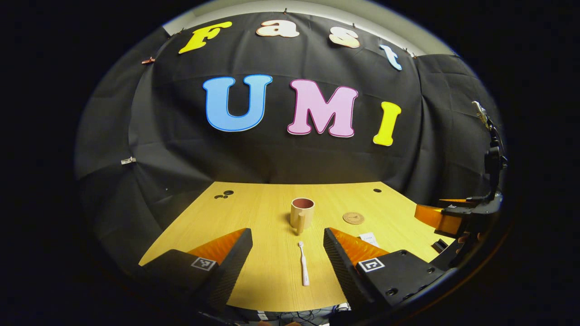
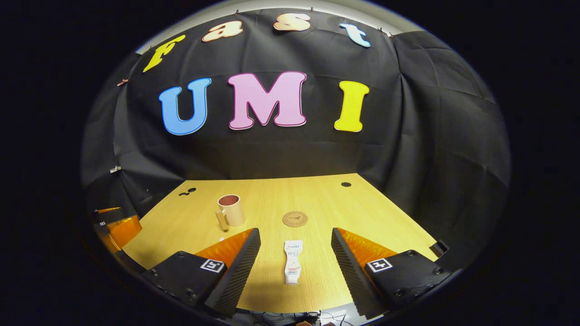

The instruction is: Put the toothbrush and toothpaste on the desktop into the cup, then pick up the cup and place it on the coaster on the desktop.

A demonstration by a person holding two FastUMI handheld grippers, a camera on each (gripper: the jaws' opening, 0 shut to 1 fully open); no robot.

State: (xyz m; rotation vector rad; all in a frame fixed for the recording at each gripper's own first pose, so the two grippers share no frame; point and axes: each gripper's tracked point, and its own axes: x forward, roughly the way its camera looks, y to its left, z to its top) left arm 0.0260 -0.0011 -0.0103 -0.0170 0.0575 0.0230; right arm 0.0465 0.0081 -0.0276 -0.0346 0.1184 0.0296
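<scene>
Toothbrush (image 1: 303,264) and toothpaste (image 2: 292,262) flat on desktop (image 2: 385,217), untouched.

Cup (image 1: 302,213) upright mid-desk, coaster (image 2: 295,218) nearby. Left gripper (image 1: 287,253) wide apart astride brush; right gripper (image 2: 295,256) wide apart astride tube. Likely risks: thin brush skidding from pinch, light cup tipping on insertion. Smooth pale wood; black cloth behind.

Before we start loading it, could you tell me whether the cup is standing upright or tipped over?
Upright: the cup stands on the desktop with its open mouth facing up.
</scene>
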